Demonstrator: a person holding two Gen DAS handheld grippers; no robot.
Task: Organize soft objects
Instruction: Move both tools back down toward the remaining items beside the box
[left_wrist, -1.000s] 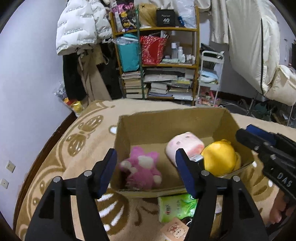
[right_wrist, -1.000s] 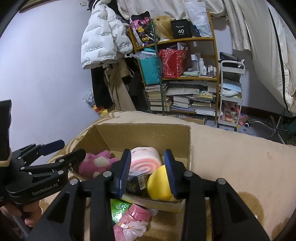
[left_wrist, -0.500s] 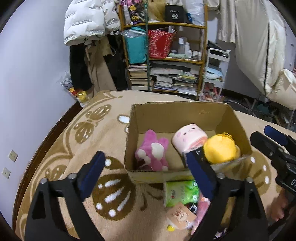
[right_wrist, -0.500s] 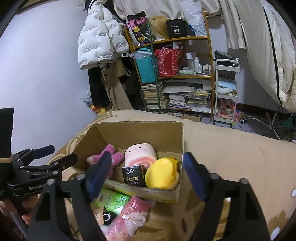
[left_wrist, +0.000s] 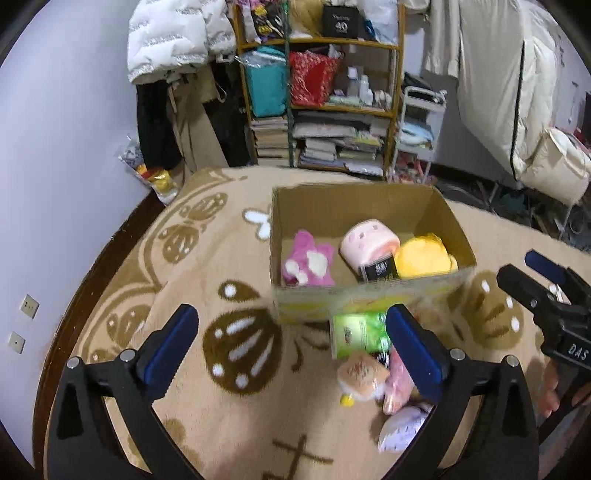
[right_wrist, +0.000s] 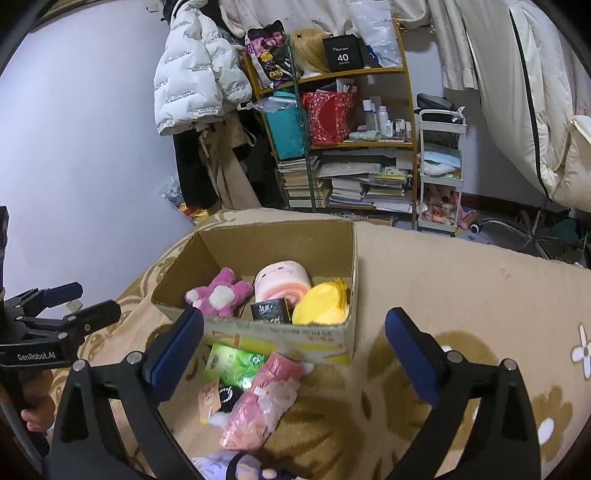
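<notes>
Both tools have pulled back from the cardboard box (left_wrist: 369, 295) since a second ago — it sits farther off and smaller in each wrist view, and more of the patterned tan blanket (left_wrist: 221, 295) shows in front of it. The left tool (left_wrist: 291, 343) was then half closed with its blue pads framing the pink plush toy (left_wrist: 308, 260); its jaws are now spread wide and opening, with nothing pinched, only blanket and loose packets showing between them. The right tool (right_wrist: 295, 350) was narrow around the black packet (right_wrist: 269, 312) and the yellow plush (right_wrist: 321, 304); its jaws too are opening, wide apart and empty.

The soft things lie in the box: the pink plush toy at the left, the pink-and-white roll cushion (right_wrist: 282, 282) in the middle, the yellow plush at the right, the black packet leaning against the near wall.

In front of the box on the blanket, more is in view than before — a green tissue pack (right_wrist: 236, 363), a pink wrapped packet (right_wrist: 255, 410), a small round tan plush (left_wrist: 362, 376) and a pale purple soft item (left_wrist: 402, 430) at the near edge.

A hand (right_wrist: 35, 410) holds the left tool's grip at the left of the right wrist view.
</notes>
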